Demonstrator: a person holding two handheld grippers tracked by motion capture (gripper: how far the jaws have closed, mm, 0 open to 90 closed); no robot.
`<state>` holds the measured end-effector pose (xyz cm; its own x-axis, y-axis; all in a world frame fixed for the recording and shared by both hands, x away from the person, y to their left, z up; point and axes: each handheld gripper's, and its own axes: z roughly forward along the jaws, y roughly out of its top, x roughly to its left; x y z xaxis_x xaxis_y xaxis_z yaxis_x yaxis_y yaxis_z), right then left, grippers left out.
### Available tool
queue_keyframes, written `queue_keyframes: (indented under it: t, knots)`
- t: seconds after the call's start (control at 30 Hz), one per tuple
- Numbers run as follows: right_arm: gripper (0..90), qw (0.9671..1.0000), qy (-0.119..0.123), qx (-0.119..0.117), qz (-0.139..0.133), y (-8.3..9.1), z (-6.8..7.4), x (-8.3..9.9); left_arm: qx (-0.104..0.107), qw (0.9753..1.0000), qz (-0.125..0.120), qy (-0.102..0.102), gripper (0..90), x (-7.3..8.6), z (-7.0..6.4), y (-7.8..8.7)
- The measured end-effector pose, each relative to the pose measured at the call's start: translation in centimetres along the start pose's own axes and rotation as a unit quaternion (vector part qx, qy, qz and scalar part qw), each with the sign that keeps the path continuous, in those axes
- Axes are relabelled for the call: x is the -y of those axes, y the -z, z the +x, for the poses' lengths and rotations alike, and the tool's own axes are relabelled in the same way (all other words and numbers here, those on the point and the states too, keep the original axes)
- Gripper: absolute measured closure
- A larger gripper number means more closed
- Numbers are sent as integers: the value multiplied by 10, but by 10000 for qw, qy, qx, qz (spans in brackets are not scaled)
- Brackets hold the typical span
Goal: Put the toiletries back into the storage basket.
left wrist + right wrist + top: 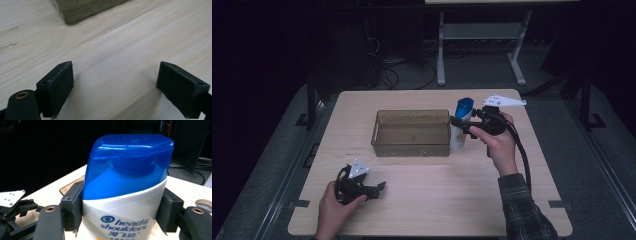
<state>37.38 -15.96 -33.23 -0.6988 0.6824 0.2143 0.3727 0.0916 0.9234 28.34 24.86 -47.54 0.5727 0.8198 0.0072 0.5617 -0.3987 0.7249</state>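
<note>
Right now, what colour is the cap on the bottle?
Blue, on a white bottle; the cap shows best in the right gripper view.

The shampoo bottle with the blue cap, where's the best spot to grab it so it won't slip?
Probably the white body of the shampoo bottle just below the blue cap, coming in level from the side. It stands upright, and its narrow sides fit between the pads. The right gripper is shut on it there.

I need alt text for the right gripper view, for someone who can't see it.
A white shampoo bottle with a translucent blue cap stands upright, clamped between the two black pads of the right claw. Behind it lie the pale wooden table and a dark room; the left claw shows at the lower left.
</note>
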Motion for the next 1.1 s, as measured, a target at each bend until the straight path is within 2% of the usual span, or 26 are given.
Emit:
queue_keyframes:
  t: [0.33,0.8,1.1]
  knots:
    - [335,10000,-71,-22,-10,-16,-2,-5,-3,10000,-2,-2,126,0,0,0]
    - [335,10000,45,-18,38,-37,3,-18,-3,10000,-1,-7,126,0,0,0]
    - [336,9998,102,-38,167,-56,8,-16,-3,10000,-1,-9,127,0,0,0]
